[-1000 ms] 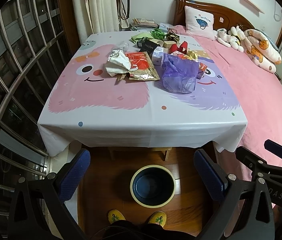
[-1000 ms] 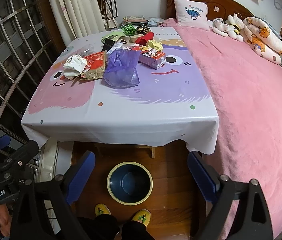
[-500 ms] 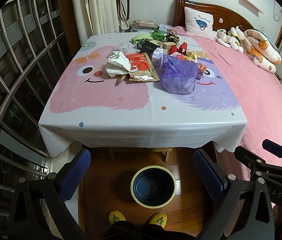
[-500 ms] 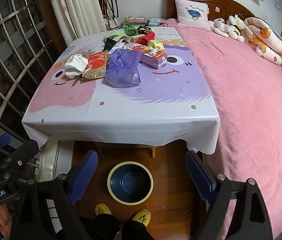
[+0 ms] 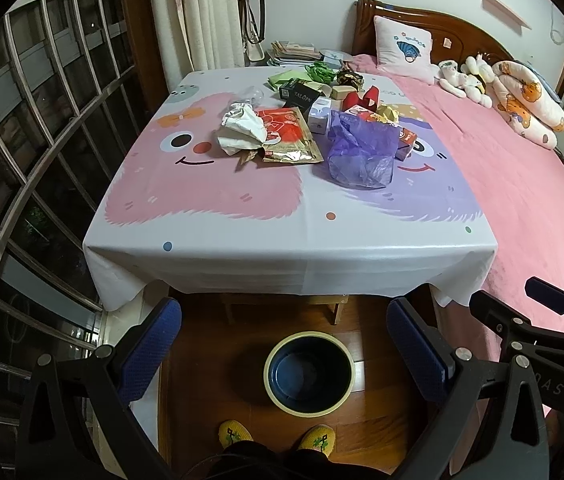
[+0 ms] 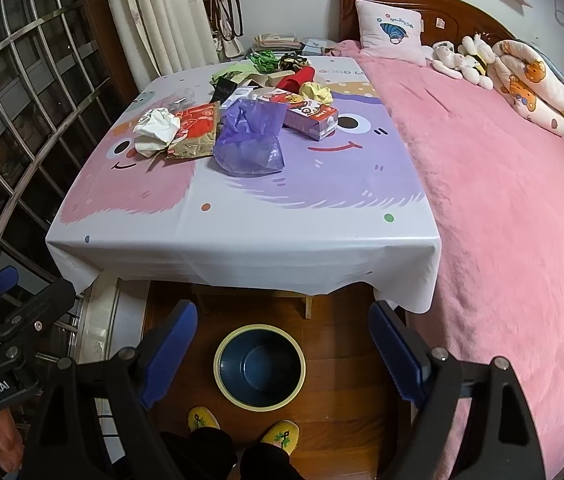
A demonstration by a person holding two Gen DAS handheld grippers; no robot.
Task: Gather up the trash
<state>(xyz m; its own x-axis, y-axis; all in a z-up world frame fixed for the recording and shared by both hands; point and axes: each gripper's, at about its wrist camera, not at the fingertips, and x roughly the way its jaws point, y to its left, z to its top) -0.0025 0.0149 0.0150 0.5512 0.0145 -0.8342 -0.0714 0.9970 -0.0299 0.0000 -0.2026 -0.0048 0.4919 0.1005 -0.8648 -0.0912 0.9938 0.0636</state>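
Both tongs gape wide, nothing held — left gripper (image 5: pixel 284 344) and right gripper (image 6: pixel 282 338) each framing the empty bin (image 5: pixel 308 373) below, trash pile (image 5: pixel 314 128) well ahead on the table (image 5: pixel 282 256) — purple bag (image 6: pixel 250 140) nearest.

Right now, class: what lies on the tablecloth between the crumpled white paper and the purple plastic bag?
In both wrist views, a red and gold foil packet lies flat between the crumpled white paper and the purple plastic bag, partly tucked under the paper.
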